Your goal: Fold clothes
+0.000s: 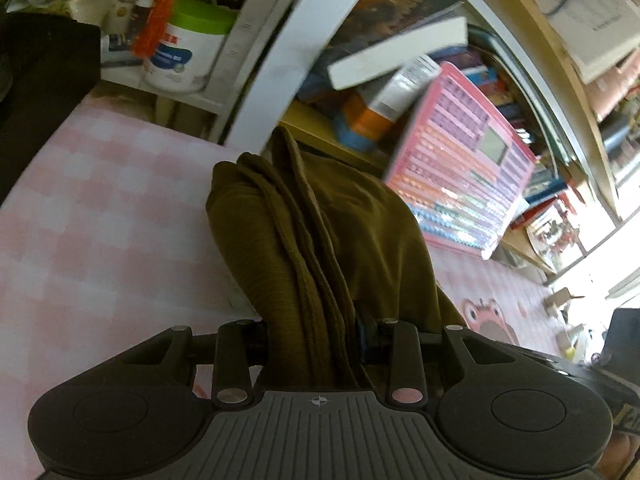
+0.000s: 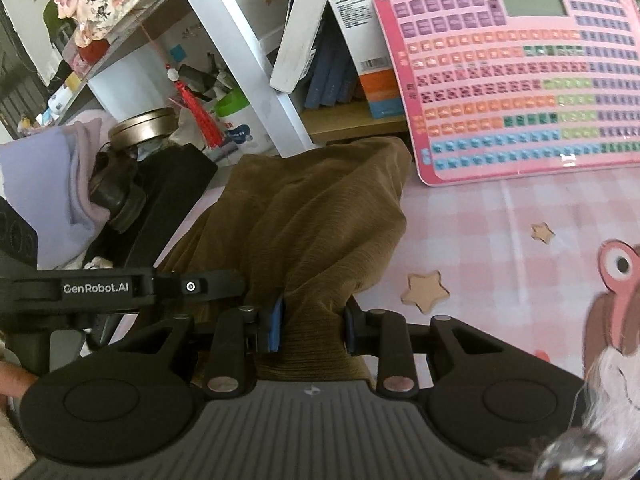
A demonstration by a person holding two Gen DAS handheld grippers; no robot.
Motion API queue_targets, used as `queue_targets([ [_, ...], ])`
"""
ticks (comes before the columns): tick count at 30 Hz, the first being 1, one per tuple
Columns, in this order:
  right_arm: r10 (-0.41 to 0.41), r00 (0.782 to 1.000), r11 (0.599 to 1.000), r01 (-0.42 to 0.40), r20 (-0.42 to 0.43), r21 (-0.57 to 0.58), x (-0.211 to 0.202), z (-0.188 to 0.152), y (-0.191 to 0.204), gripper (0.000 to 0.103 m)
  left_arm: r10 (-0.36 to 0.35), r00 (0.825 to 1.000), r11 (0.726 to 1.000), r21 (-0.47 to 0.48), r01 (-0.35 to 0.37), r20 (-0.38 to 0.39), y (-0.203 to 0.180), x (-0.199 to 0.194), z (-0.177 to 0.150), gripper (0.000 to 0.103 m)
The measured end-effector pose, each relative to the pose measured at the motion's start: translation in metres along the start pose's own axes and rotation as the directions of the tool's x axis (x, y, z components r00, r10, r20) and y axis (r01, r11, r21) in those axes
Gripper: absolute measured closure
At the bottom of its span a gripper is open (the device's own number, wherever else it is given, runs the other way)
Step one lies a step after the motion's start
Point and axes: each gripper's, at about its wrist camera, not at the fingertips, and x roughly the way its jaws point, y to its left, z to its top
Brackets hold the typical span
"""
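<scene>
An olive-brown ribbed garment is bunched up and carried above the pink checked tablecloth. My left gripper is shut on a thick fold of it, with several layered hems running between the pads. In the right wrist view the same garment drapes forward from my right gripper, whose blue pads press on a bunched part of the cloth. The other gripper's black body shows at the left of that view, close beside the right one.
A pink toy keyboard tablet leans against the shelf ahead. White shelf posts, books, a green-lidded tub and a red tassel crowd the back. A dark bag and lilac cloth lie at the left. Wooden stars lie on the tablecloth.
</scene>
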Motion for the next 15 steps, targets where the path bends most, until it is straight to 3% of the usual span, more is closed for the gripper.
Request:
queue_targets([
  [5,-0.021,0.999,0.999,0.022,-0.035,0.039,0.027,0.007,-0.01,0.07,0.017,1.0,0.999,-0.034,-0.017,0.001,0.018,0.017,0.011,0.071],
  [8,-0.03,0.998,0.993,0.037,-0.063,0.113,0.034,0.006,-0.025,0.05,0.021,1.0,0.993,-0.12,-0.019,0.013,0.035,0.024,0.01,0.065],
  [11,-0.015,0.997,0.987,0.027,-0.074,0.16,0.028,0.004,-0.034,0.047,-0.001,1.0,0.988,-0.156,0.004,0.023,0.041,0.02,0.008,0.065],
  [15,0.016,0.996,0.984,0.0,-0.087,0.18,0.01,-0.004,-0.041,0.047,0.005,1.0,0.991,-0.133,-0.003,0.015,0.04,0.005,0.002,0.058],
])
